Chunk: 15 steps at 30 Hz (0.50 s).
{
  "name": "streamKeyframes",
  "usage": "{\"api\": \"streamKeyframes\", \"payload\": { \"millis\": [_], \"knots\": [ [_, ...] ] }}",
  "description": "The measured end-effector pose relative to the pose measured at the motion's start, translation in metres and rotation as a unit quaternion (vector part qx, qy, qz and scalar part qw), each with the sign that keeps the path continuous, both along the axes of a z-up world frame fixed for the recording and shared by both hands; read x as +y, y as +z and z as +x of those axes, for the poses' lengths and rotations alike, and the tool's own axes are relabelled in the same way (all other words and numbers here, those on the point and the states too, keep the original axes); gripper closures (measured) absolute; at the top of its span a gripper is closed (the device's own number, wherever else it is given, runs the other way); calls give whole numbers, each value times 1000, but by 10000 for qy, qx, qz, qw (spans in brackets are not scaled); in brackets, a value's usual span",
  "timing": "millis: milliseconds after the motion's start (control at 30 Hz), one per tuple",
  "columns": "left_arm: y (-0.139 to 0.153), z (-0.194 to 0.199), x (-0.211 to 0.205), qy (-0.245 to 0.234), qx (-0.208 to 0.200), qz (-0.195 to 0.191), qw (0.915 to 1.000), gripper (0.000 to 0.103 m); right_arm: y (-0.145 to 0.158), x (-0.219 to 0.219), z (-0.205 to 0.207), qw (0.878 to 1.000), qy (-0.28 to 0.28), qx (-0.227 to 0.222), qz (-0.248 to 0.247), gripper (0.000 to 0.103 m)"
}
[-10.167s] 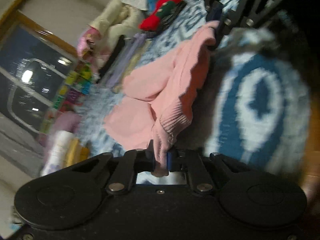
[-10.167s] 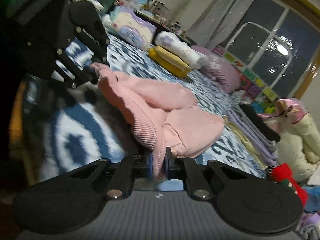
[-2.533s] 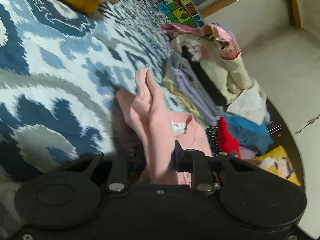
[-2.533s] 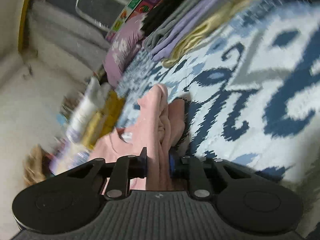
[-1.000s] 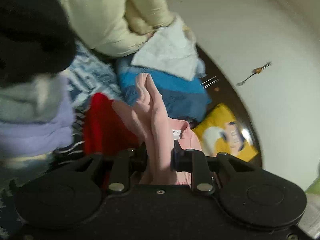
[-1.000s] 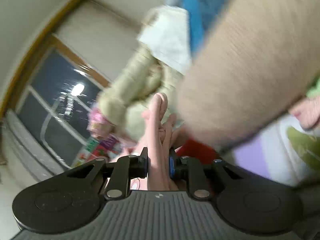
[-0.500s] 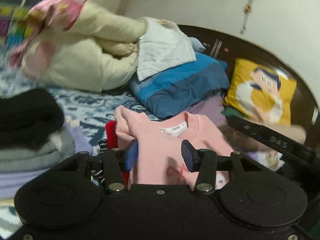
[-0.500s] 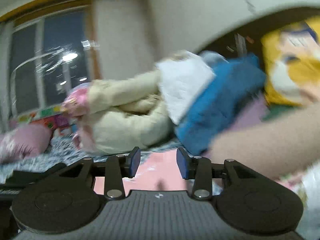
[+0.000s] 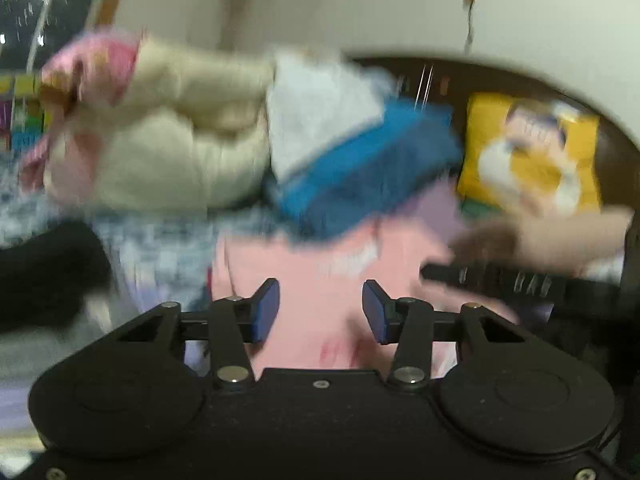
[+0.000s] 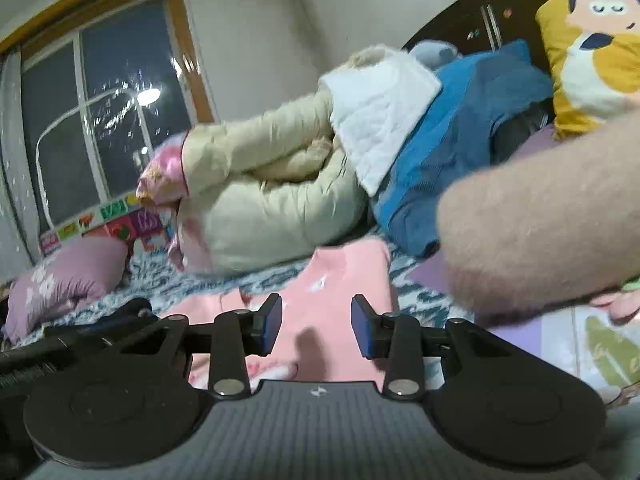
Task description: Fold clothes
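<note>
While flat, pink top [image 10: 340,280] | collar toward headboard | lengthwise away from grippers

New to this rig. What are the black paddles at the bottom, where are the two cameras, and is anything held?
No robot: a person carries a two-finger gripper in each hand, each with a fisheye camera looking along its fingers. The black shapes are the gripper bodies; the blue tips are pads. One picture is from the left gripper, blurred by motion; the other is from the right gripper. Both have open jaws, the right's opening, holding nothing. A folded pink top lies on the patterned bed beyond them. Behind it are a cream jacket, blue clothes and a yellow pillow. The blur at right is the person's arm.
</note>
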<state>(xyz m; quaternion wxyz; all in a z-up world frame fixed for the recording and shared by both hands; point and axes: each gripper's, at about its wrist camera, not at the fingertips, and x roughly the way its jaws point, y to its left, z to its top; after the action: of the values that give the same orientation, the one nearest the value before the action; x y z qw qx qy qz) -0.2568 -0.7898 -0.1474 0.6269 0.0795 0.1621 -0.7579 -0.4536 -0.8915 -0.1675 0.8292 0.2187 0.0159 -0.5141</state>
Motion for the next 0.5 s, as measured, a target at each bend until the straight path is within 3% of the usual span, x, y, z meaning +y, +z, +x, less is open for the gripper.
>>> {"api": "streamKeyframes", "payload": {
  "millis": [133,267,300,500],
  "knots": [
    [-14,4,-2,284,149,229,9992,59,-10,-5,-3,9995,140,-75,283,61],
    [-2,-5,0,404,1,410,9983,59,-12,-5,-7,9988,188,-257,385,60],
    [3,-7,3,431,13,468,9980,54,-10,-3,-9,9985,177,-318,413,60],
    [29,-19,25,682,39,811,9944,28,8,18,-19,9963,114,-524,665,32]
  ]
}}
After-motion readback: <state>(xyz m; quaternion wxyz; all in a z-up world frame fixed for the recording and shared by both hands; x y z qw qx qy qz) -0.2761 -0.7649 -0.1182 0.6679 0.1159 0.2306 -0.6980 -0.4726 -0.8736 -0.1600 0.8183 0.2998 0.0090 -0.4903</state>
